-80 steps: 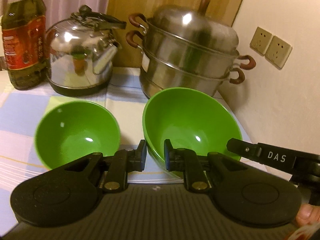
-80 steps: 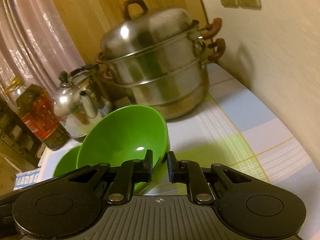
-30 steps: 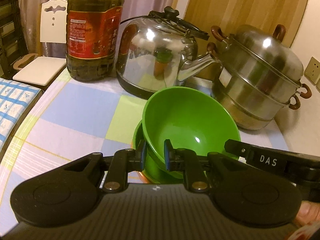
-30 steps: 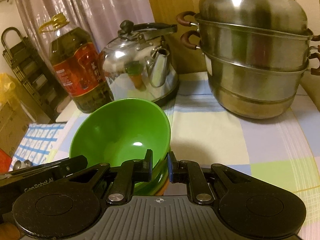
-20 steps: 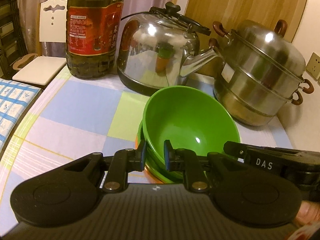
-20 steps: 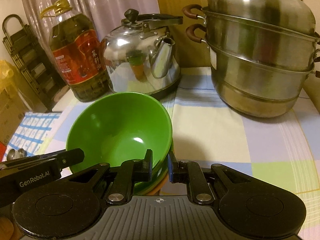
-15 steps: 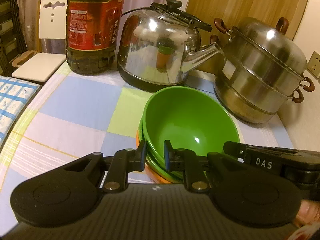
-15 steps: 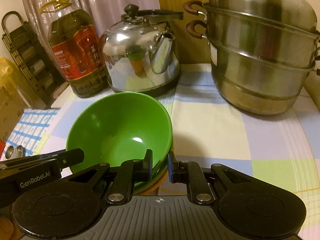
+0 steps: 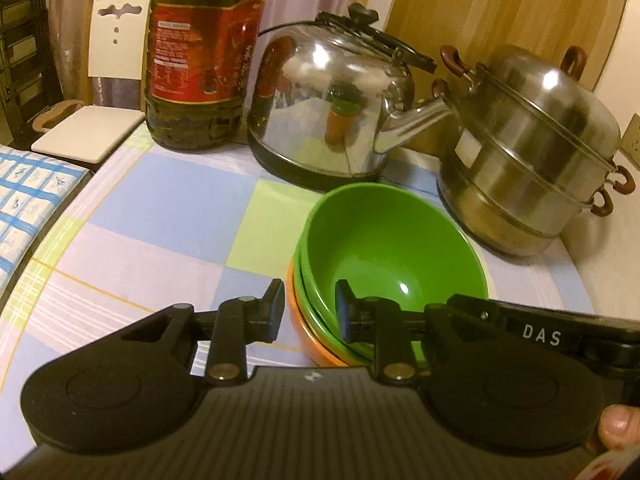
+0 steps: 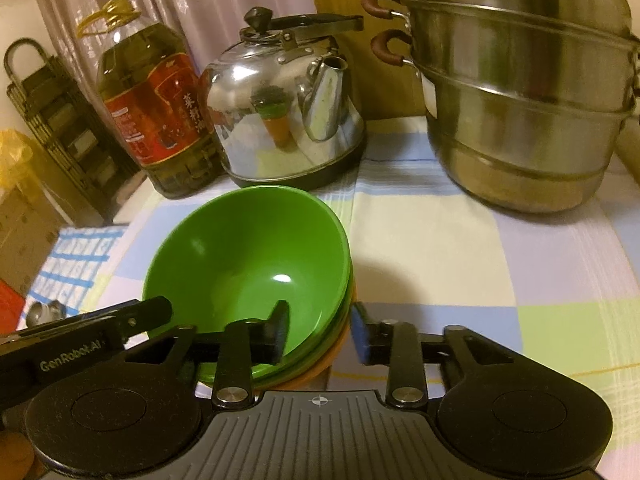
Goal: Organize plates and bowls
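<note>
- Stack of bowls on the counter (image 9: 168,216), which wears a checked cloth of blue, green and lilac squares.
- Top green bowl (image 9: 384,248) sits nested in a second green bowl (image 9: 316,300); beneath both, an orange bowl (image 9: 304,332) shows only as a rim.
- The right wrist view shows the same order: top green bowl (image 10: 248,264), second green rim (image 10: 280,376), orange rim (image 10: 320,364).
- Left tongs (image 9: 308,308): jaws opening. One finger is outside the stack on its left, the other inside the top bowl. The rims lie in the gap, and the pads are not pressing on them.
- Right tongs (image 10: 320,328): jaws opening, and wider. The left finger is inside the top bowl, the right finger outside the stack. The rim is between them, with a clear gap on the outer side.
- Each tool shows in the other's view as a black bar at the bowl's edge.
- A fingertip (image 9: 616,428) shows at the lower right of the left view.
- Behind the stack: an oil bottle (image 9: 200,52) with a red label, a shiny steel kettle (image 9: 332,108) just beyond the bowls, and a tiered steel steamer pot (image 9: 532,152) to the right, near the wall.
- Off the counter's left end: a white chair (image 9: 108,80) and a blue-checked cloth (image 9: 28,200).
</note>
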Demonstrator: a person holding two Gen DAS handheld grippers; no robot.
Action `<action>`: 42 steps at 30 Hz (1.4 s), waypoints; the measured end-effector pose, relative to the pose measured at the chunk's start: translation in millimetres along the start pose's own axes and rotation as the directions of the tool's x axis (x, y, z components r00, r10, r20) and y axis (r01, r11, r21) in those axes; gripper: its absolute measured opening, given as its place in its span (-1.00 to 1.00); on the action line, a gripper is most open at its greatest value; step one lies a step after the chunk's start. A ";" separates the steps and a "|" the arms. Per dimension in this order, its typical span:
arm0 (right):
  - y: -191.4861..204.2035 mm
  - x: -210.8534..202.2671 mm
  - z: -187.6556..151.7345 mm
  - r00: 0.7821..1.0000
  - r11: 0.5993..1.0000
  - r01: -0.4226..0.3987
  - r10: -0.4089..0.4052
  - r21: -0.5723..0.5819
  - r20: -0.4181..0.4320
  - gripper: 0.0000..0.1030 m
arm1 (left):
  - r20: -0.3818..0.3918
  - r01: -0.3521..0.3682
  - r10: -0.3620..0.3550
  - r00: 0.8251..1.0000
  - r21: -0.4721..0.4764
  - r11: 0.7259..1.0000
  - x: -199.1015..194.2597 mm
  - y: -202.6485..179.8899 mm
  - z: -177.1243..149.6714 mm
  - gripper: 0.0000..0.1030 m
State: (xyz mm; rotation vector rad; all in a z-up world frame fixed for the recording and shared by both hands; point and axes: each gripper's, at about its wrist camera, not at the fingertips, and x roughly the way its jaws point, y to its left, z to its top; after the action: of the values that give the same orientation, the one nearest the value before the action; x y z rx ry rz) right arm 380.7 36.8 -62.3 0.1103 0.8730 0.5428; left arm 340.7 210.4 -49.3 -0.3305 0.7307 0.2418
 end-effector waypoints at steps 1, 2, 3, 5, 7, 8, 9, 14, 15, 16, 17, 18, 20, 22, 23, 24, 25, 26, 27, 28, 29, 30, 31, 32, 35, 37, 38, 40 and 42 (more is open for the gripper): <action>-1.0 -0.5 -0.1 1.000 1.000 -0.001 0.001 0.006 0.002 -0.29 | 0.004 0.001 -0.001 1.000 -0.004 1.000 -1.3 0.9 0.4 -0.55; -1.8 -1.4 -0.1 1.000 1.000 -0.003 0.003 0.012 0.004 -0.29 | 0.006 0.002 -0.002 1.000 -0.009 1.000 -2.4 2.2 0.8 -0.55; -2.8 -2.5 0.1 1.000 1.000 -0.005 0.005 0.019 0.006 -0.28 | 0.007 0.004 -0.004 1.000 -0.012 1.000 -3.2 2.7 1.0 -0.55; -5.0 -6.0 0.0 1.000 0.999 -0.010 0.010 0.034 0.013 -0.27 | 0.012 0.011 -0.011 1.000 -0.017 1.000 -6.0 2.9 0.7 -0.55; -6.5 -10.2 -0.4 1.000 0.999 -0.010 0.010 0.046 0.021 -0.27 | 0.019 0.012 -0.012 1.000 -0.014 1.000 -9.7 2.4 0.5 -0.55; -7.4 -13.0 -0.7 1.000 0.999 -0.012 0.010 0.052 0.026 -0.27 | 0.023 0.014 -0.014 1.000 -0.014 1.000 -12.1 1.8 0.6 -0.55; -7.8 -15.9 -1.1 0.999 0.998 -0.013 0.012 0.057 0.030 -0.27 | 0.027 0.016 -0.015 1.000 -0.014 1.000 -14.3 1.3 0.6 -0.55; -6.4 -30.4 -6.7 0.999 0.998 -0.020 0.017 0.063 0.047 -0.26 | 0.036 0.023 -0.023 0.999 -0.005 1.000 -28.7 -2.9 -4.5 -0.55; -5.2 -32.9 -8.1 0.999 0.998 -0.021 0.018 0.060 0.048 -0.26 | 0.035 0.025 -0.025 0.999 -0.003 1.000 -31.7 -4.0 -6.7 -0.55; -3.3 -35.4 -9.1 0.999 0.998 -0.021 0.018 0.056 0.051 -0.26 | 0.033 0.026 -0.026 0.999 0.002 1.000 -35.0 -5.2 -9.1 -0.55; -1.9 -38.2 -10.6 0.998 0.998 -0.020 0.017 0.052 0.056 -0.26 | 0.030 0.025 -0.026 0.999 0.008 1.000 -38.2 -7.0 -12.2 -0.55; -0.6 -41.0 -12.6 0.998 0.999 -0.017 0.014 0.050 0.060 -0.25 | 0.026 0.025 -0.025 0.999 0.012 1.000 -41.4 -8.1 -15.3 -0.55; 1.9 -47.2 -18.0 0.998 0.999 -0.010 0.008 0.050 0.058 -0.25 | 0.018 0.026 -0.026 1.000 0.015 1.000 -47.9 -9.2 -22.2 -0.55; 3.8 -53.3 -24.3 0.998 0.998 -0.012 0.009 0.055 0.058 -0.23 | 0.006 0.027 -0.027 1.000 0.013 1.000 -55.0 -10.2 -30.5 -0.55; 4.8 -55.8 -27.6 0.999 0.998 -0.009 0.006 0.056 0.054 -0.23 | 0.000 0.031 -0.031 1.000 0.012 0.999 -58.5 -10.4 -34.6 -0.55; 6.0 -58.5 -31.2 0.999 0.998 -0.004 0.001 0.056 0.049 -0.22 | -0.007 0.034 -0.034 0.999 0.010 0.999 -61.4 -10.8 -38.6 -0.55; 6.8 -61.4 -35.2 0.999 0.998 0.001 -0.003 0.056 0.045 -0.20 | -0.013 0.036 -0.035 0.999 0.007 0.999 -65.0 -11.0 -43.1 -0.55; 7.5 -64.6 -39.4 0.999 0.998 0.006 -0.008 0.056 0.044 -0.19 | -0.019 0.037 -0.037 0.999 0.007 0.999 -68.5 -11.3 -47.3 -0.55; 8.5 -68.1 -43.8 0.999 0.998 0.012 -0.014 0.054 0.043 -0.17 | -0.024 0.037 -0.037 0.999 0.006 0.999 -71.4 -11.3 -50.6 -0.55; 9.7 -71.4 -48.6 0.999 0.998 0.021 -0.023 0.051 0.039 -0.16 | -0.030 0.038 -0.038 0.999 0.004 0.999 -74.0 -11.3 -54.0 -0.55; 11.0 -74.6 -53.4 0.999 0.998 0.034 -0.036 0.047 0.033 -0.15 | -0.036 0.040 -0.040 0.999 0.004 0.999 -77.4 -11.3 -57.8 -0.54; 12.4 -78.6 -58.1 0.998 0.998 0.048 -0.049 0.043 0.030 -0.14 | -0.040 0.040 -0.040 0.998 0.004 0.999 -80.2 -11.4 -60.8 -0.53; 14.0 -82.8 -63.2 0.997 0.997 0.065 -0.066 0.036 0.030 -0.13 | -0.044 0.040 -0.040 0.998 0.004 0.999 -83.4 -11.2 -64.2 -0.52; 15.3 -87.1 -68.5 0.996 0.996 0.087 -0.088 0.031 0.030 -0.12 | -0.047 0.039 -0.039 0.998 0.003 0.999 -86.7 -10.8 -67.2 -0.52; 16.1 -102.2 -90.2 0.990 0.989 0.139 -0.140 0.052 0.018 -0.08 | -0.051 0.041 -0.041 0.998 0.004 0.999 -96.2 -9.9 -75.4 -0.52; 14.3 -110.4 -105.6 0.988 0.985 0.154 -0.154 0.083 -0.010 -0.06 | -0.054 0.043 -0.043 0.998 0.003 0.999 -101.9 -9.0 -80.0 -0.51; 13.3 -114.6 -113.4 0.987 0.982 0.161 -0.159 0.097 -0.023 -0.05 | -0.056 0.046 -0.046 0.997 0.000 0.999 -105.7 -8.5 -82.8 -0.51; 12.3 -122.9 -125.5 0.984 0.978 0.176 -0.172 0.109 -0.038 -0.04 | -0.059 0.054 -0.054 0.997 0.001 0.999 -111.8 -8.9 -86.6 -0.50; 13.2 -133.3 -136.9 0.981 0.975 0.190 -0.186 0.117 -0.050 -0.03 | -0.060 0.062 -0.061 0.996 0.005 0.998 -119.1 -9.9 -91.0 -0.49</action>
State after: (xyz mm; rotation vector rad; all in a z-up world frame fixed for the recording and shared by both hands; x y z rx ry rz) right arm 203.4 -34.9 -53.7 0.1267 0.9429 0.3152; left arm 202.6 155.0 -28.9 -0.3542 0.7787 0.1719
